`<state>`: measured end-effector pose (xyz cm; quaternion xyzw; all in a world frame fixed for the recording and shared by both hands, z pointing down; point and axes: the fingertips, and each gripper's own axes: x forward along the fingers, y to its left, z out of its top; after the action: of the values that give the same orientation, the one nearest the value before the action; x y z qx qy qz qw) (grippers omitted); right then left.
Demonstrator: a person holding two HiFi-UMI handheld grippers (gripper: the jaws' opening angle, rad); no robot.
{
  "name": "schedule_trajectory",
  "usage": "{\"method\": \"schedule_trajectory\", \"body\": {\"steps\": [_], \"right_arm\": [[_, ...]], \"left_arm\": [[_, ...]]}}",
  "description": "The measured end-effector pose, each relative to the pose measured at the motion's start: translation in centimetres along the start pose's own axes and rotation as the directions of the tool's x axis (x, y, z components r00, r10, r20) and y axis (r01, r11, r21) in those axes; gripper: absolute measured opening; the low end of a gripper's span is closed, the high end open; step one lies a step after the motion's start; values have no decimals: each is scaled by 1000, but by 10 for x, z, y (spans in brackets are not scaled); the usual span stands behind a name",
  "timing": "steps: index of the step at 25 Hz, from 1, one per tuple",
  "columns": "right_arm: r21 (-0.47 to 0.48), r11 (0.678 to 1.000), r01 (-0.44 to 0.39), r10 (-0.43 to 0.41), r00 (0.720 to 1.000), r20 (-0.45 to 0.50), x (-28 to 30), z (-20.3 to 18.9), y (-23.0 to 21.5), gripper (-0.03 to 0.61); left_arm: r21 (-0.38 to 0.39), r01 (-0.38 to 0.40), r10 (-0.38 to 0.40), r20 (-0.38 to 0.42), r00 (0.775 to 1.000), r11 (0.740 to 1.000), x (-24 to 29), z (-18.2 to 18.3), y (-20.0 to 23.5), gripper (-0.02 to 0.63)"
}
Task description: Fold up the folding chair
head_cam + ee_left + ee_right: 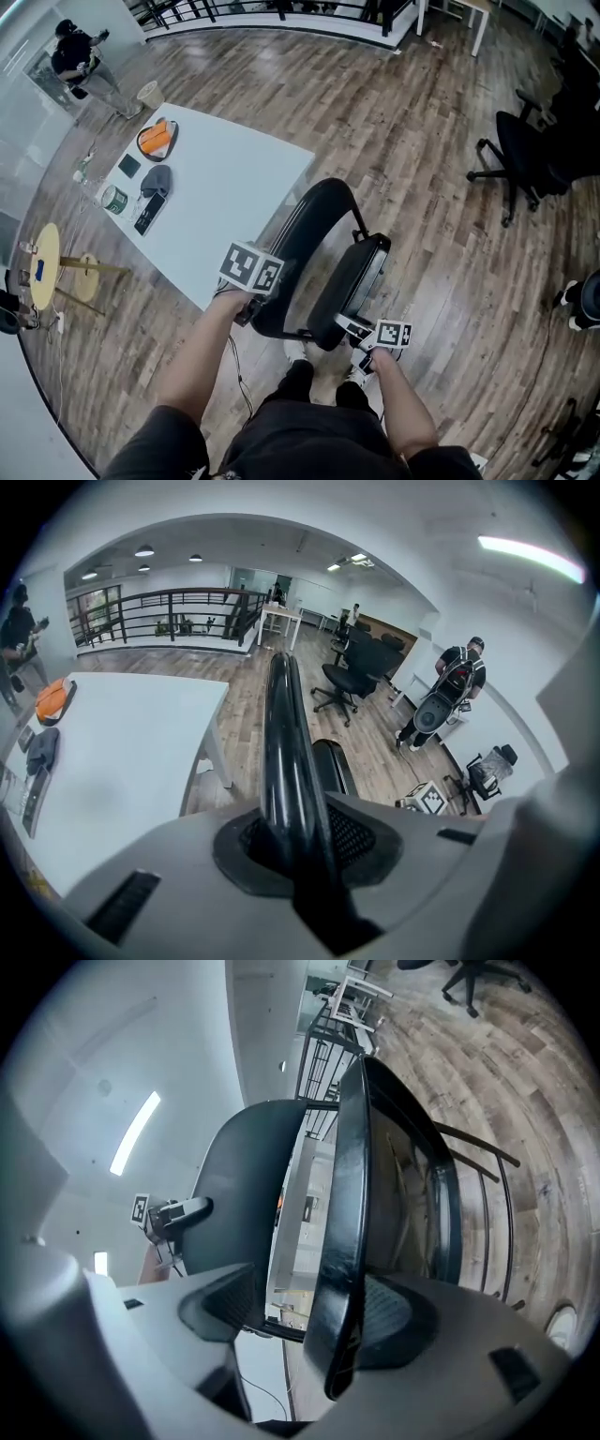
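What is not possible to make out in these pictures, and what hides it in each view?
1. The folding chair's feet: head view, hidden under its seat and the person's arms.
2. Small dark things on the table: head view, too small to name.
3. The frame tube below the grip: left gripper view, covered by the left claw.

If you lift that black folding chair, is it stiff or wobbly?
Probably stiff overall: the chair has a tube frame. The seat, now tipped up, likely swings on its hinge. The glossy tube may be slippery.
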<state>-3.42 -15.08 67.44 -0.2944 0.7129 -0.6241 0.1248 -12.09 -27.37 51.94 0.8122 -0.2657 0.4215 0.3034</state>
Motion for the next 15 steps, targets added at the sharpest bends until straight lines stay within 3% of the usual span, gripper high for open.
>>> {"method": "schedule_trajectory", "body": {"steps": [5, 15], "right_arm": [[-15, 999, -34, 34, 999, -21, 57, 3, 21, 331], [-105, 994, -10, 0, 995, -99, 140, 2, 36, 331]], "left_arm": [[3, -1, 1, -3, 1000, 1000, -11, 1, 30, 71], [-2, -1, 1, -2, 1000, 1000, -23, -1, 74, 69]]}}
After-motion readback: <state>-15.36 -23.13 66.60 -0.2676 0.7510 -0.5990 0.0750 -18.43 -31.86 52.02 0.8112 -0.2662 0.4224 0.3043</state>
